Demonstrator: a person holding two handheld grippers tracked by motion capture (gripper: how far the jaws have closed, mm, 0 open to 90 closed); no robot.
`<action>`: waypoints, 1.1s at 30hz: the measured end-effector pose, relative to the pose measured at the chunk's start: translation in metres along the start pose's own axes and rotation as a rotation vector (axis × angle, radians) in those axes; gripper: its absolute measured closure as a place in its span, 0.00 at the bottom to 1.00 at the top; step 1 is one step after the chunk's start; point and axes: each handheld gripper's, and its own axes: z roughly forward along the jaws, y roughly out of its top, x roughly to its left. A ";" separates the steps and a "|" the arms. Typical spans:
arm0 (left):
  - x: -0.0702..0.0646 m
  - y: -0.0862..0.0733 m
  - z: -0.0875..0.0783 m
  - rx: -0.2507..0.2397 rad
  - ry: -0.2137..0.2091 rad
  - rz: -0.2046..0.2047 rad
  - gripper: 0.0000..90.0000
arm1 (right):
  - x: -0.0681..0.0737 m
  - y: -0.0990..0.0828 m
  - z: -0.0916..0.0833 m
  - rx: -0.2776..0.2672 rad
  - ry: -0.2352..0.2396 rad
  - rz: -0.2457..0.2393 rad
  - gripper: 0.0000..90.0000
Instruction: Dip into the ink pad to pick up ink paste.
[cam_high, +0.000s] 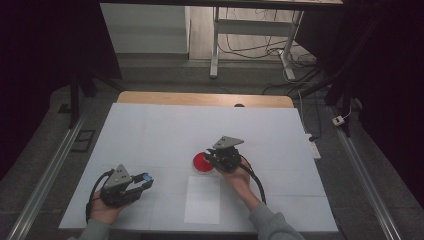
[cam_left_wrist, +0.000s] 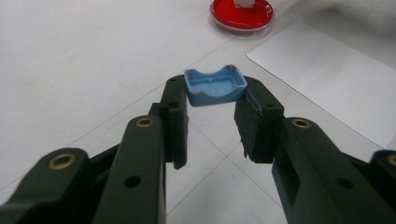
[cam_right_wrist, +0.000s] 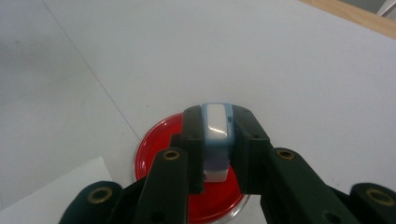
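The blue stamp cap (cam_left_wrist: 215, 87) sits pinched between the tips of the left gripper (cam_left_wrist: 212, 109), its hollow side facing the camera on that gripper; in the high view the cap (cam_high: 145, 178) shows at the gripper's front end, near the left front part of the table, held off the surface. The left gripper (cam_high: 131, 185) rests in the person's left hand (cam_high: 105, 210), close to the table's near edge.

The stamp body (cam_right_wrist: 217, 128), pale blue with a white top strip, is clamped upright between the jaws of the right gripper (cam_right_wrist: 217, 140), directly over the red ink pad dish (cam_right_wrist: 156, 149). Whether its lower end touches the red surface cannot be told. In the high view the right gripper (cam_high: 220, 159) covers the right side of the dish (cam_high: 200, 162), which lies near the middle of the table. From the left gripper view the dish (cam_left_wrist: 241, 16) is a shallow round clear-rimmed tray filled with red, with a small white piece showing at its centre.

Just in front of the dish, toward the person, a white sheet of paper (cam_high: 202, 200) lies flat, between the two hands and well apart from the left gripper. The white table top (cam_high: 150, 130) has wide bare room to the left, right and far side; a wooden edge (cam_high: 205, 99) runs along its far border.
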 end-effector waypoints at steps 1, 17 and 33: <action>0.000 0.000 0.000 0.000 0.000 0.000 0.72 | -0.001 0.001 -0.001 -0.003 0.003 0.008 0.84; 0.001 0.000 -0.001 -0.001 -0.001 0.000 0.72 | 0.000 0.006 -0.012 -0.057 0.014 0.011 0.84; 0.001 0.000 -0.001 -0.001 0.000 -0.002 0.72 | 0.000 0.008 -0.019 -0.081 0.025 0.018 0.84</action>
